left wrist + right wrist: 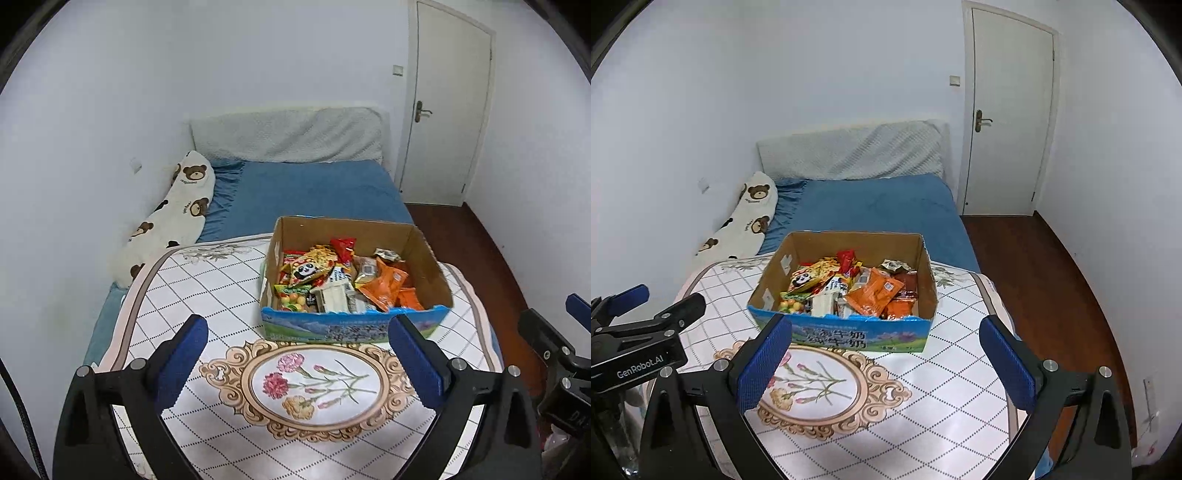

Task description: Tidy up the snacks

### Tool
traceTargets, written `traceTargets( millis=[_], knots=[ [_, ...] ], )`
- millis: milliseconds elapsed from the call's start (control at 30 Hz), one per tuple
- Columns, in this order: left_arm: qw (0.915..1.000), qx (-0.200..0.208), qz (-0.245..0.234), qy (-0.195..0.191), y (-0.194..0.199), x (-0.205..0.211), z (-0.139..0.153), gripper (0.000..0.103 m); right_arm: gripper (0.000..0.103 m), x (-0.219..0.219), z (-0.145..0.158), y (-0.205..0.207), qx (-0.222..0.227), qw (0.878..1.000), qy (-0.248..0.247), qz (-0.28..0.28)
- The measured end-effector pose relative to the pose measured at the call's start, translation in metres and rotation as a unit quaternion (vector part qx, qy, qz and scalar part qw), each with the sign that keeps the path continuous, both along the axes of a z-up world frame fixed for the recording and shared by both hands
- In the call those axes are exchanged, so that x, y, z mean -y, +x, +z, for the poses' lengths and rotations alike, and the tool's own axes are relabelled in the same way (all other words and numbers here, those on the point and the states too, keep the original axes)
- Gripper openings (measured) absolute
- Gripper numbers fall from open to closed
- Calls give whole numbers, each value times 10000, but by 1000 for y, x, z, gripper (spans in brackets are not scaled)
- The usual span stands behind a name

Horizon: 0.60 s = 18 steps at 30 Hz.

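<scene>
An open cardboard box (343,328) with a blue printed front stands on a white checked cloth with a flower medallion (310,387). It holds several snack packs: a yellow panda pack (308,271), orange packs (386,282), a red pack (343,247) and a white pack (332,295). The box also shows in the right wrist view (849,334). My left gripper (297,365) is open and empty, in front of the box. My right gripper (886,365) is open and empty, also in front of the box. Each gripper shows at the edge of the other's view.
Behind the cloth lies a blue bed sheet (314,192), with a bear-print long pillow (173,218) at the left wall and a grey headboard cushion (288,136). A white door (443,107) and dark wood floor (1034,280) are at the right.
</scene>
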<state>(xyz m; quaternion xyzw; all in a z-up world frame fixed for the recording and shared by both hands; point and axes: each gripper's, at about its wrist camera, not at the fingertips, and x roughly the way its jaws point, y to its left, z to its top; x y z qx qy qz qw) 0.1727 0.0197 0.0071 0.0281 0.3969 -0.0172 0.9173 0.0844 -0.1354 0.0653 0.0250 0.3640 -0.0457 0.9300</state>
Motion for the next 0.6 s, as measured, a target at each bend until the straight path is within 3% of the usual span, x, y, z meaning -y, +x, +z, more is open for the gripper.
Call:
traceTargets(
  millis=[467,600],
  knots=[
    [9992,-345,-38,173,47,14,-32,102,103,10,-42,64,-572,9981,-152,-173],
    [9990,-418,-20,145,53,14,-37,102,103,8,-48,69,-547,9983,-149,-166]
  ],
)
